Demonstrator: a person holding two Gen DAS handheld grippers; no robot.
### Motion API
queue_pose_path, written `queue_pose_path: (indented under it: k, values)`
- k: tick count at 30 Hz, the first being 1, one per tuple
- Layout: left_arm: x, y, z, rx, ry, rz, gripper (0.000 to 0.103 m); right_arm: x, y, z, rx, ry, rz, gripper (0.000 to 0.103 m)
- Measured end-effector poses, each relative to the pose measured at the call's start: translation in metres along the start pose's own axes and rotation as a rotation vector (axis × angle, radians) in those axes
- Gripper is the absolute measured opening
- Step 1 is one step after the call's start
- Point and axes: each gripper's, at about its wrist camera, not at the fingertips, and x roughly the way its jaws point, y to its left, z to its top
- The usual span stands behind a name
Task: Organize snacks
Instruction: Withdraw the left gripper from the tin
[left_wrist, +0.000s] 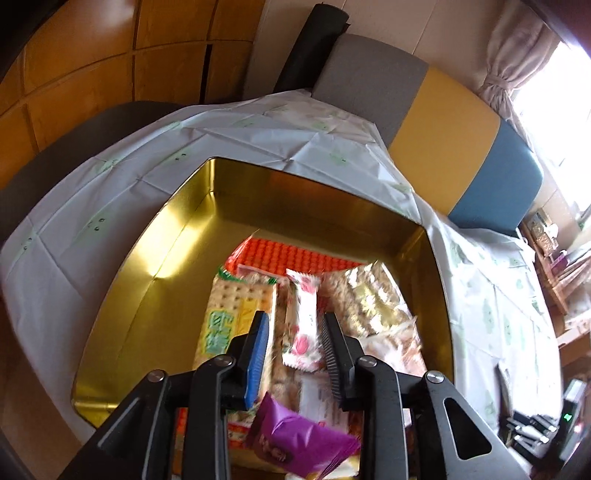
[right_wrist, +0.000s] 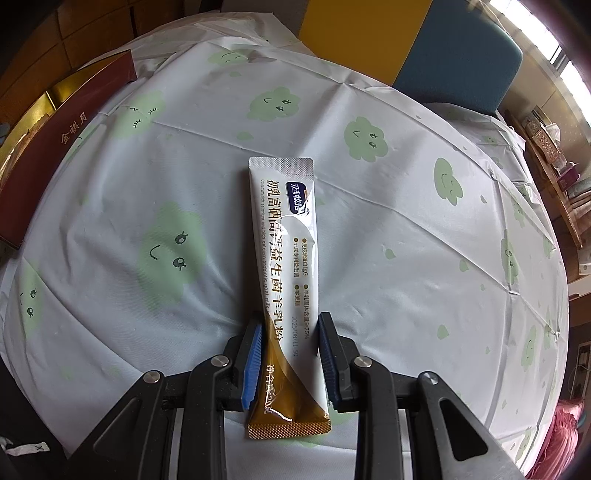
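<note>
In the left wrist view a gold tin (left_wrist: 166, 236) holds several snacks: a green cracker pack (left_wrist: 229, 314), a white and pink wrapped snack (left_wrist: 303, 325), gold-wrapped sweets (left_wrist: 373, 299), an orange pack (left_wrist: 295, 254) and a purple packet (left_wrist: 295, 443). My left gripper (left_wrist: 295, 328) is open above them, with the white and pink snack between its fingers, not clamped. In the right wrist view a long white and brown powder sachet (right_wrist: 286, 266) lies on the tablecloth. My right gripper (right_wrist: 290, 332) straddles its lower part, fingers close to its edges, not visibly pressing it.
The round table wears a white cloth with green cloud faces (right_wrist: 406, 221). The tin's dark red outside (right_wrist: 48, 147) stands at the left of the right wrist view. A grey, yellow and blue bench (left_wrist: 443, 140) lies behind the table. Shelves (left_wrist: 554, 266) stand at right.
</note>
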Motion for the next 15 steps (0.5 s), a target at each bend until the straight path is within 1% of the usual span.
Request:
queue_pose_path:
  k: [8,15]
  values:
    - [-0.019,0.007,-0.025,0.032,-0.027,0.067,0.03,-0.001,0.002,0.0,-0.007,-0.001,-0.006,0.029]
    - [-0.039,0.009,-0.042,0.054,-0.066,0.11,0.032,-0.002,0.007,0.0,-0.017,-0.004,-0.022,0.028]
